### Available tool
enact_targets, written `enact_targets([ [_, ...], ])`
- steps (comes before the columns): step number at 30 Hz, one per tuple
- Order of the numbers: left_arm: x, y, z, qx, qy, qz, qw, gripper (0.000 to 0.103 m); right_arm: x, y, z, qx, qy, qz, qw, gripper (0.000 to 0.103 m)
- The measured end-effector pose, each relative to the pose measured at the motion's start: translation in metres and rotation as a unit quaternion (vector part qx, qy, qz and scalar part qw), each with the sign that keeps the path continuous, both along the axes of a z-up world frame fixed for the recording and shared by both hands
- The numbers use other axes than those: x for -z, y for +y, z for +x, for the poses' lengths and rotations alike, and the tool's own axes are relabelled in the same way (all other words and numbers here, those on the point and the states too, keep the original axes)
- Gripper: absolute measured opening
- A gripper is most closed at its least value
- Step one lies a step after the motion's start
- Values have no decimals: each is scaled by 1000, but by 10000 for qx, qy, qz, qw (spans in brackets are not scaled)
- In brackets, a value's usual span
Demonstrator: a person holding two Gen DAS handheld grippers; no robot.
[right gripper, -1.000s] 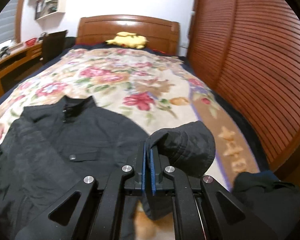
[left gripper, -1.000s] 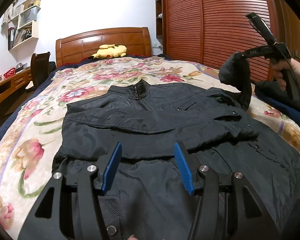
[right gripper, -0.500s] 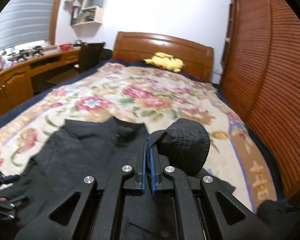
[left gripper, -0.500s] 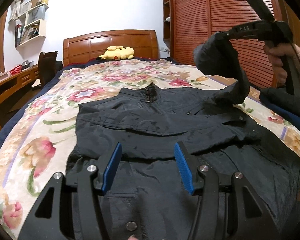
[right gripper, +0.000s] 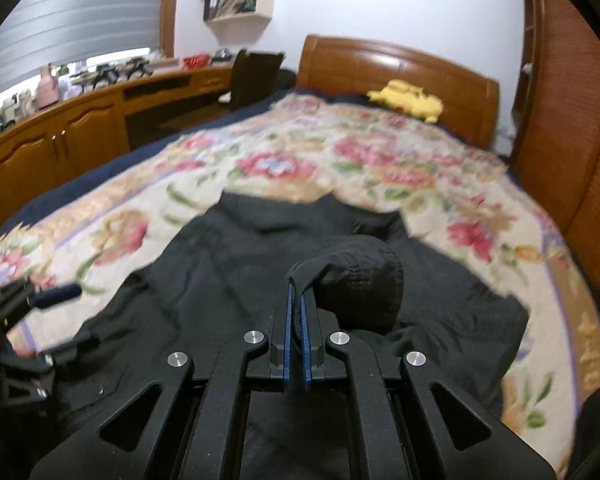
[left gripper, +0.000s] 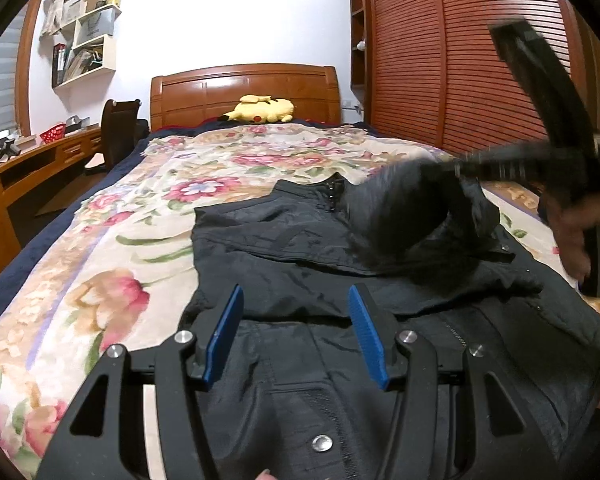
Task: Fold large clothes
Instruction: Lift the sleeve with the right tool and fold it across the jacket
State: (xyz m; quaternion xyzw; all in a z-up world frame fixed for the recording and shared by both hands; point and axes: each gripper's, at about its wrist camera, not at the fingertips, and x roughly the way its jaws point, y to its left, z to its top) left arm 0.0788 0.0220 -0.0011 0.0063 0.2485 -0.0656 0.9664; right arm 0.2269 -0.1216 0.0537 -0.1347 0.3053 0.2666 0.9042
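A black jacket [left gripper: 292, 264] lies front up on the bed, its collar [left gripper: 332, 192] toward the headboard and one sleeve folded across the chest. My left gripper [left gripper: 296, 320] hovers open over the jacket's lower half with nothing between its blue pads; it also shows at the left edge of the right wrist view [right gripper: 40, 320]. My right gripper [right gripper: 296, 304] is shut on the cuff of the other sleeve [right gripper: 360, 276] and holds it up over the jacket's chest [right gripper: 220, 264]. The left wrist view shows that gripper [left gripper: 500, 168] blurred, held by a hand [left gripper: 572, 240], with the sleeve [left gripper: 400, 212] hanging from it.
The floral bedspread [left gripper: 120, 248] covers the bed. A yellow plush toy [left gripper: 260, 110] lies by the wooden headboard [left gripper: 244, 88]. Louvred wardrobe doors [left gripper: 440, 60] run along the right. A wooden desk [right gripper: 80, 132] and a chair [left gripper: 118, 132] stand on the left.
My right gripper has swung the sleeve from the bed's right side in over the jacket's chest and lowered it a little. My left gripper has shifted slightly and stays open.
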Motion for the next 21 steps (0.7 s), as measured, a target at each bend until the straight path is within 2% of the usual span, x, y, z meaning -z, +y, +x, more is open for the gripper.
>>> enact_targets([
  [5, 2, 4, -1, -38, 28, 13, 10000, 54, 36, 8, -13, -106, 385, 114, 9991, 2],
  [10, 3, 5, 1, -66, 57, 29, 10000, 54, 52, 8, -28, -177, 559, 257, 9980, 2],
  [16, 3, 5, 1, -58, 77, 22, 10000, 54, 69, 8, -44, -164, 726, -109, 9972, 3],
  [19, 3, 6, 1, -53, 88, 20, 9999, 54, 76, 3, -55, -161, 834, -175, 9962, 7],
  [21, 2, 7, 1, -57, 86, 0, 9999, 54, 80, -1, -64, -124, 860, -235, 9959, 16],
])
